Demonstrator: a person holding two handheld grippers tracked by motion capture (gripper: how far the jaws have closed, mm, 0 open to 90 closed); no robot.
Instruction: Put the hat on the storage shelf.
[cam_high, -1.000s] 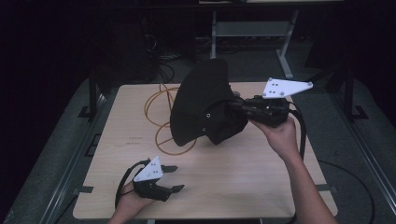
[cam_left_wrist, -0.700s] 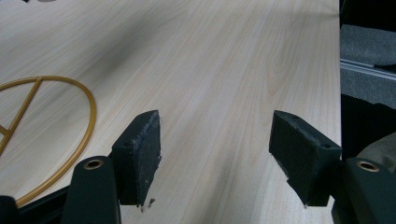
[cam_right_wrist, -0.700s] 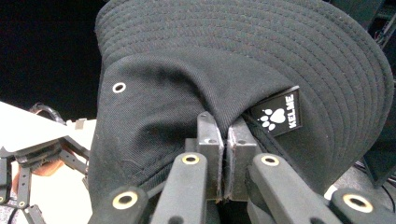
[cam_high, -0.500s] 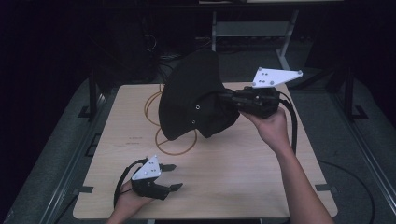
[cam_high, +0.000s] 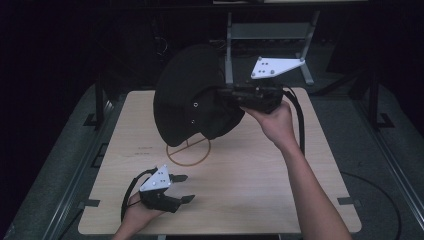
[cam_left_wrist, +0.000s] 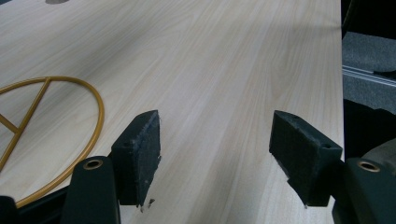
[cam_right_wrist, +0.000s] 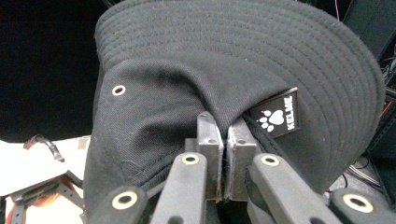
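Observation:
A black bucket hat (cam_high: 190, 97) with a stitched brim and a small paw-logo label (cam_right_wrist: 276, 116) hangs in the air over the far middle of the table. My right gripper (cam_high: 227, 97) is shut on the hat's crown fabric, its pads pressed together on a fold (cam_right_wrist: 223, 140). Below the hat a gold wire stand with a ring base (cam_high: 188, 152) rests on the table; part of it is hidden behind the hat. My left gripper (cam_high: 182, 188) lies low at the near left of the table, open with nothing between its pads (cam_left_wrist: 140, 154). The gold ring (cam_left_wrist: 56, 135) sits to its left.
The light wooden table (cam_high: 250, 175) has open surface at the middle and right. A metal frame (cam_high: 235, 35) stands behind the far edge. Dark floor and rails surround the table. The table's right edge (cam_left_wrist: 340, 93) runs close beside my left gripper.
My right gripper has carried the hat up and toward the far left, lifting it higher above the gold stand. The left gripper has stayed put.

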